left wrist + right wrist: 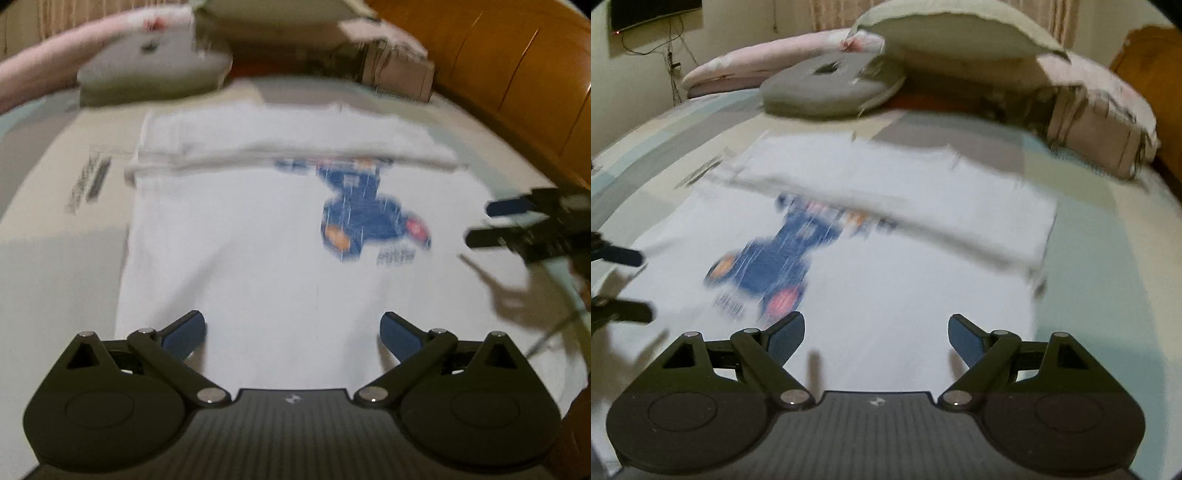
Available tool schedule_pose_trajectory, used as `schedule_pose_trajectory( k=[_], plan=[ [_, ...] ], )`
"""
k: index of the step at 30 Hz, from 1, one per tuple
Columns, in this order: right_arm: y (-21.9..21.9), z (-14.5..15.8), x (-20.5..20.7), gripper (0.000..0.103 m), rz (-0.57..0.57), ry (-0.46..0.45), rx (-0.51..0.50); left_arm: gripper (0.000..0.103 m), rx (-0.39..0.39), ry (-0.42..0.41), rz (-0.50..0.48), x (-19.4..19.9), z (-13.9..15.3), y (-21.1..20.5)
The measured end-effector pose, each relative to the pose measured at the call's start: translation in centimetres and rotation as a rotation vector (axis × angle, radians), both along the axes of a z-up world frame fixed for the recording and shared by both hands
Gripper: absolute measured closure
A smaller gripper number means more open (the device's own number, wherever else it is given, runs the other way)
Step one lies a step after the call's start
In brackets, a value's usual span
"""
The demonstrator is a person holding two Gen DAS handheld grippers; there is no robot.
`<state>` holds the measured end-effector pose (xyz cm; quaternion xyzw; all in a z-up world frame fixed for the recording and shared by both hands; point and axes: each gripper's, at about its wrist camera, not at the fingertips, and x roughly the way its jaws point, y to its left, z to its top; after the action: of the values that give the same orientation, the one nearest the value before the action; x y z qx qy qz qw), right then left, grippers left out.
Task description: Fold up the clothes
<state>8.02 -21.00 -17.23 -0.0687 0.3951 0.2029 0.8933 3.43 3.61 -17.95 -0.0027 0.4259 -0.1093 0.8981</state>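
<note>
While both views are pretty blurry, the white t-shirt (258,266) is clearly spread flat on the bed (55,266), its far edge folded over at 12 o'clock so the fold covers the top of the blue car print (365,221). The left claw (292,334) sits at the shirt's 6 o'clock edge, spread wide, nothing in it. The right claw (876,336) is spread too and empty, over the shirt. A gray cushion (831,92) and pillows (738,66) lie beyond at 12 o'clock.
</note>
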Motion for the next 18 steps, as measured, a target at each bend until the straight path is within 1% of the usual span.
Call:
schedule_pose_trajectory(
  k=[1, 2, 3, 4, 6, 7, 9, 12, 14, 17, 18],
  plan=[
    [0.0, -0.8, -0.8, 0.011, -0.010, 0.018, -0.007, 0.002, 0.036, -0.011, -0.010, -0.4, -0.1, -0.2],
    [0.0, -1.5, -1.6, 0.009, -0.022, 0.019, -0.017, 0.001, 0.056, -0.007, -0.020, -0.8, -0.1, -0.3],
    [-0.2, -1.9, -2.4, 0.003, -0.029, 0.007, -0.021, 0.001, 0.075, -0.003, -0.030, -1.2, -0.1, -0.5],
    [-0.3, -2.0, -3.2, 0.000, -0.034, -0.006, -0.023, 0.001, 0.093, 0.002, -0.038, -1.5, -0.1, -0.5],
    [-0.9, -1.9, -4.1, 0.000, -0.058, 0.000, -0.011, 0.001, 0.098, 0.033, -0.025, -2.1, 0.5, -0.4],
    [-1.1, -1.7, -4.4, 0.000, -0.074, 0.004, -0.008, 0.001, 0.106, 0.035, -0.017, -2.4, 0.9, -0.5],
    [-1.3, -1.1, -5.2, 0.000, -0.089, -0.015, -0.007, 0.001, 0.112, 0.008, -0.036, -2.8, 1.4, -1.2],
    [-1.1, -0.4, -6.0, 0.000, -0.067, -0.037, 0.023, 0.001, 0.123, -0.039, -0.083, -3.2, 2.0, -2.8],
    [-1.0, -0.4, -6.2, 0.000, -0.048, -0.032, 0.036, 0.001, 0.133, -0.028, -0.093, -3.2, 1.5, -3.6],
    [-0.8, -1.2, -6.6, 0.000, -0.045, -0.003, 0.027, 0.001, 0.125, 0.009, -0.097, -3.6, 0.3, -4.3],
    [-0.8, -1.6, -6.8, 0.000, -0.050, 0.016, 0.019, 0.001, 0.123, -0.010, -0.093, -4.1, 0.1, -4.2]
  ],
)
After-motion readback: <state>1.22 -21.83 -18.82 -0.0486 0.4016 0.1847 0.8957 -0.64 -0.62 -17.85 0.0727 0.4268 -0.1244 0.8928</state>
